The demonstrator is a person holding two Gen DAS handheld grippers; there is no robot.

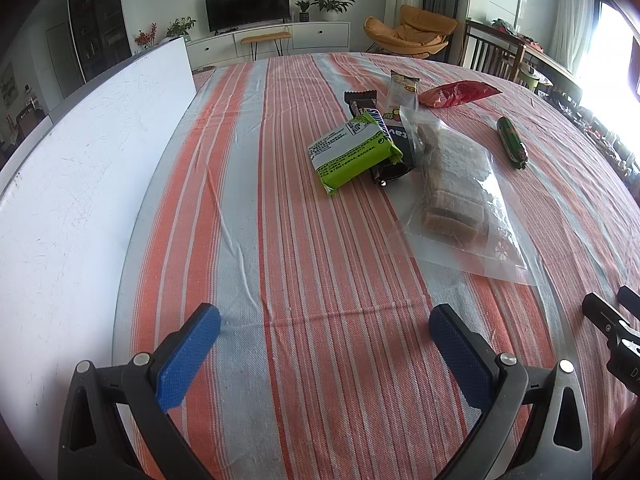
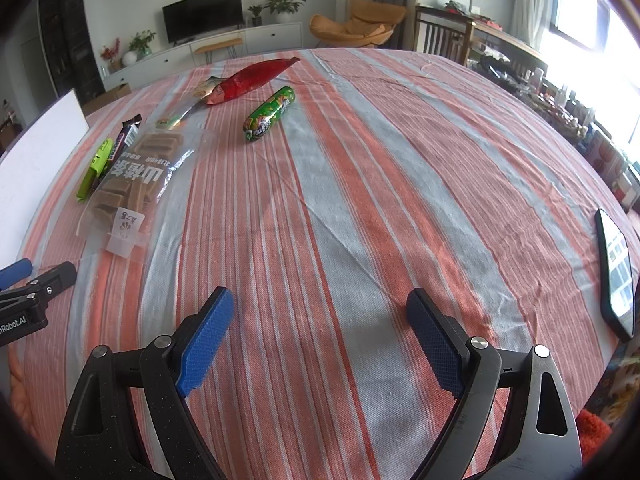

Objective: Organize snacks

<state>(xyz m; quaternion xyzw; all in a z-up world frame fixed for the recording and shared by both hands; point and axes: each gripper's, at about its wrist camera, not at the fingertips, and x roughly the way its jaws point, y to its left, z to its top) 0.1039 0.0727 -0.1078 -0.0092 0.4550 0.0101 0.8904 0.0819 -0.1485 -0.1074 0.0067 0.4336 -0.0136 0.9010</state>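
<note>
Both two-finger grippers with blue textured pads, the left gripper [image 1: 324, 344] and the right gripper [image 2: 320, 336], are held with fingers spread wide apart and nothing between them, low over a tablecloth of orange, grey and white stripes [image 1: 304, 280]. Snacks are clustered ahead: a lime-green flat packet [image 1: 352, 152] is laid over a dark brown chocolate bar [image 1: 384, 136], just beside a clear plastic bag of brown sliced cakes [image 1: 452, 192]; a crumpled red foil packet [image 2: 252, 80] and a green sausage-shaped tube [image 2: 270, 114] are seen further off. A white board [image 1: 72, 184] is stood along the left edge, and a black phone [image 2: 616, 272] is laid at the right. A television [image 1: 247, 4], potted plants and an orange lounge chair [image 1: 412, 32] are seen beyond
</note>
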